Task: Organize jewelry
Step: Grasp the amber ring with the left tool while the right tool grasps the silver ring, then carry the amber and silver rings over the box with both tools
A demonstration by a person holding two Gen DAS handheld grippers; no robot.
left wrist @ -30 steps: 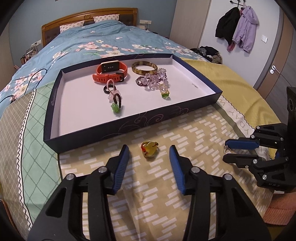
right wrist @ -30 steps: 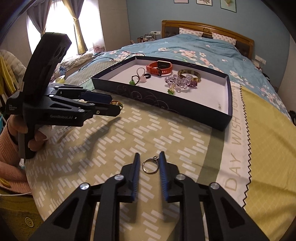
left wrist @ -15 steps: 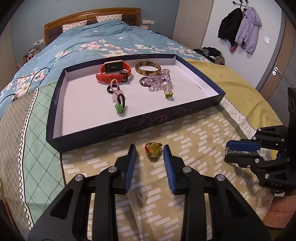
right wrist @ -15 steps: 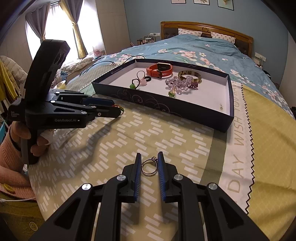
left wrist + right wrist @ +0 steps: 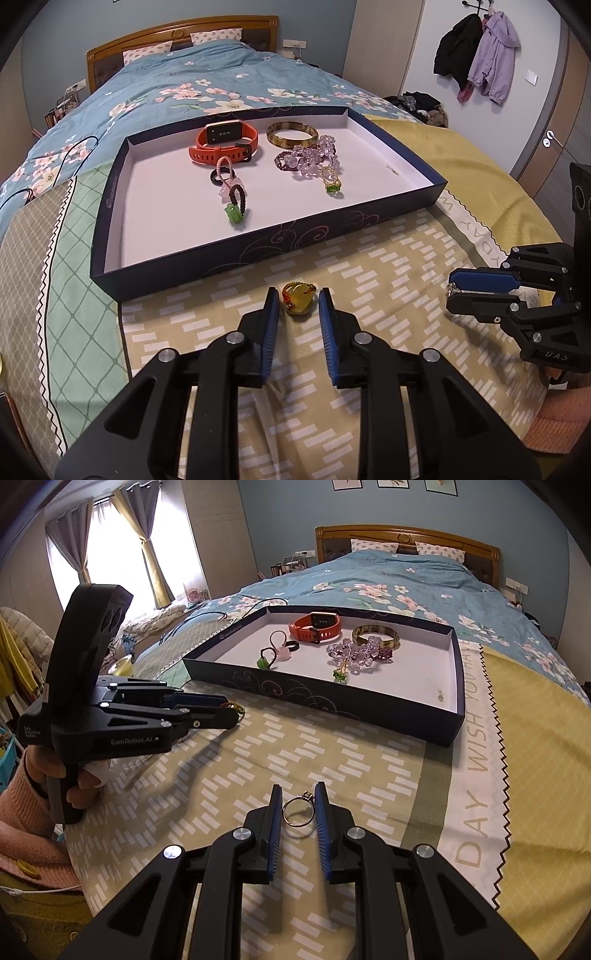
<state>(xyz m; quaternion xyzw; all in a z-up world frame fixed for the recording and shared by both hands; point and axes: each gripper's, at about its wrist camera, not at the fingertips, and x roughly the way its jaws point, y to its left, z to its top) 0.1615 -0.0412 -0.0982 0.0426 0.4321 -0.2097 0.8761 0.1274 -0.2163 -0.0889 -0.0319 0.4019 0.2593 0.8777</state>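
A yellow-stone ring (image 5: 298,299) with a red cord band lies on the patterned blanket just before the dark blue tray (image 5: 221,266). My left gripper (image 5: 297,295) straddles it, jaws closing, with thin gaps still showing at both pads; its tips (image 5: 232,712) also appear in the right wrist view. My right gripper (image 5: 298,794) is shut on a silver ring (image 5: 297,810), held just above the blanket, and shows at the right (image 5: 452,291). The tray (image 5: 295,690) holds an orange watch (image 5: 221,146), an amber bangle (image 5: 291,133), purple beads (image 5: 314,158) and small charms.
The tray sits on a bed with a blue floral quilt (image 5: 207,88) and a yellow blanket (image 5: 535,738). A hand in a pink sleeve (image 5: 22,797) holds the left gripper. Coats (image 5: 476,70) hang on the far wall. A cable (image 5: 221,609) trails beside the tray.
The left jaws have narrowed from wide apart to close around the yellow ring. The right gripper keeps its hold on the silver ring, which has tilted slightly.
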